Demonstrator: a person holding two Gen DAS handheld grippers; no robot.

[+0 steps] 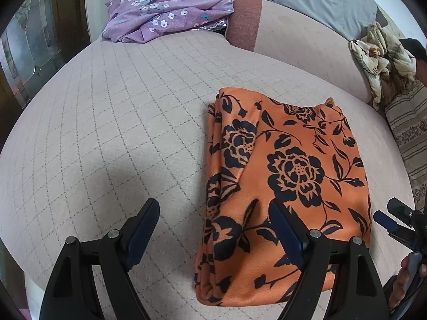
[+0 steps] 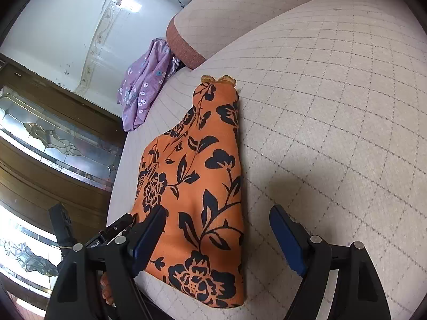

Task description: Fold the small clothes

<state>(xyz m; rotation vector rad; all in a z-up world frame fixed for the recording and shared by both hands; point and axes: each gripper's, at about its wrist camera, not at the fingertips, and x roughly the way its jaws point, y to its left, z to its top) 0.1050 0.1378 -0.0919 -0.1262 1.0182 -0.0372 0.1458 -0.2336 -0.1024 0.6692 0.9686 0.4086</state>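
Fingers [image 1: 145, 229] of the left gripper [image 1: 213, 237] spread wide, nothing between them. Hanging above the near end of the orange cloth [image 1: 288, 186], one finger over the bare cushion [image 1: 112, 122], the other over the cloth's near part. Orange cloth with black flowers, already folded into a long narrow bundle, lying flat in the middle of the pale checked cushion. Stacked folded edges along its left side. Looks soft, thin and light, so easy to lift but floppy, and likely to slide open if pinched by one layer only. Best to pinch all the layers together at a near corner. Purple flowery cloth [image 1: 165, 13] far away at the back, well apart. Crumpled cream cloth [image 1: 381, 56] off at the far right edge. Right gripper's tip [image 1: 392, 221] peeking in at the right edge.

From the right wrist: fingers [image 2: 287, 236] of the right gripper [image 2: 216, 237] wide apart too, holding nothing. Same orange cloth [image 2: 197, 186] running away from the camera, its near end under the gap, closer to the left-hand finger. Smooth, slightly shiny look, so maybe a bit slippery. Little frilly edge at the far tip. Good spot to grab: the other near corner, then carry the near end toward the far end. Purple flowery cloth [image 2: 144, 85] far back, by the cushion edge.
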